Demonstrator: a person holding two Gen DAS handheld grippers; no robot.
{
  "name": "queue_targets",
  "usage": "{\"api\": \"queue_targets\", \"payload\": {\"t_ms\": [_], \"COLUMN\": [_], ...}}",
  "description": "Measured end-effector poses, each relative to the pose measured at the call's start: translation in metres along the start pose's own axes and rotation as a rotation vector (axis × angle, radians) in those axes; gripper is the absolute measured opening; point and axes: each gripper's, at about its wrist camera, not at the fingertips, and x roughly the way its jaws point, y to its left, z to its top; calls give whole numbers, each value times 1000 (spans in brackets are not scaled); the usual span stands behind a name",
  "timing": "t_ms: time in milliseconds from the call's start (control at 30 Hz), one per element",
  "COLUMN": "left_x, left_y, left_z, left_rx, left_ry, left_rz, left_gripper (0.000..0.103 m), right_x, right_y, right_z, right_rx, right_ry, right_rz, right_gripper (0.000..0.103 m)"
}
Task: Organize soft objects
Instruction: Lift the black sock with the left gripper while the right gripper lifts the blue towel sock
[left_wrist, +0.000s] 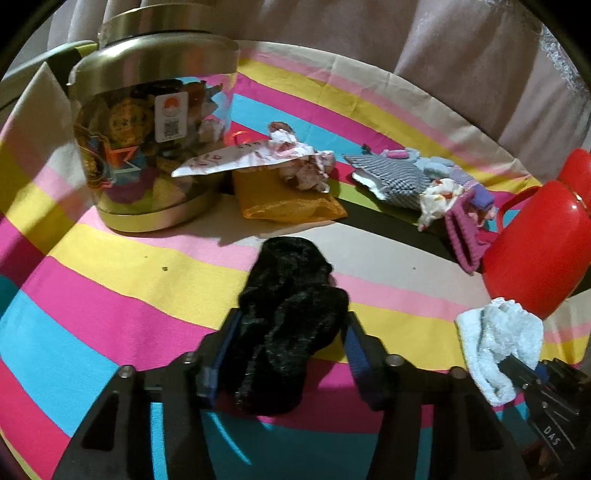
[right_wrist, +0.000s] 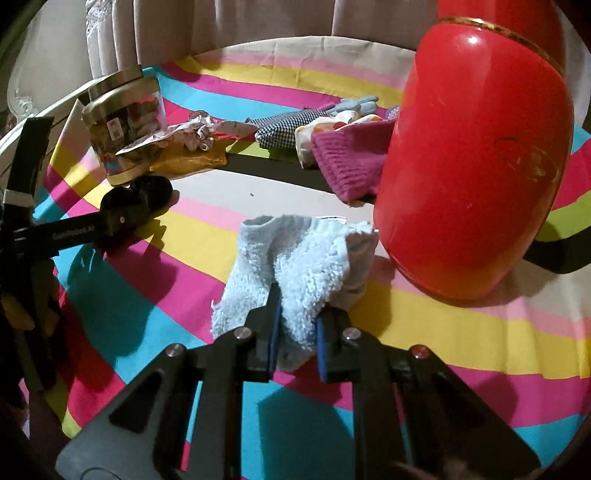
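Observation:
My left gripper (left_wrist: 291, 328) is shut on a black fuzzy cloth (left_wrist: 291, 295), held over the striped tablecloth (left_wrist: 110, 295). My right gripper (right_wrist: 297, 306) is shut on a pale blue fluffy sock (right_wrist: 295, 258) beside the red container (right_wrist: 472, 155). In the left wrist view the pale sock (left_wrist: 498, 332) and right gripper show at the lower right. In the right wrist view the left gripper with the black cloth (right_wrist: 147, 195) shows at the left. More soft items lie at the back: a floral cloth (left_wrist: 258, 155), an orange pouch (left_wrist: 288, 203), a checked cloth (left_wrist: 391, 177), a magenta knit piece (left_wrist: 465, 232).
A clear jar with a gold lid (left_wrist: 147, 140) full of wrapped items stands at the back left. The red container (left_wrist: 543, 240) stands at the right. Pale curtains (left_wrist: 443, 44) hang behind the table.

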Motion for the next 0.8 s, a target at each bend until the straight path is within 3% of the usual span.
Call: {"api": "queue_targets", "payload": {"t_ms": [33, 100, 167, 300, 400, 567, 800], "left_x": [0, -1, -5, -27, -46, -73, -106], "left_y": [1, 2, 1, -11, -28, -41, -45], "left_z": [0, -1, -6, -26, -39, -46, -43], "left_rx": [-4, -9, -31, -70, -27, 7, 47], "left_ry": [0, -1, 12, 10, 14, -15, -69], "left_rz": [14, 27, -6, -69, -66, -39, 3], "left_gripper": [44, 26, 24, 23, 23, 23, 23], "right_x": [1, 2, 2, -7, -18, -47, -81], "right_y": [-1, -3, -5, -16, -24, -18, -1], "right_z": [0, 1, 1, -1, -1, 8, 18], "right_rx": [7, 19, 25, 84, 150, 152, 100], "right_ry": [3, 4, 0, -39, -62, -140, -214], "right_rz": [5, 18, 29, 94, 158, 221, 248], "right_gripper": [19, 20, 19, 19, 19, 19, 19]}}
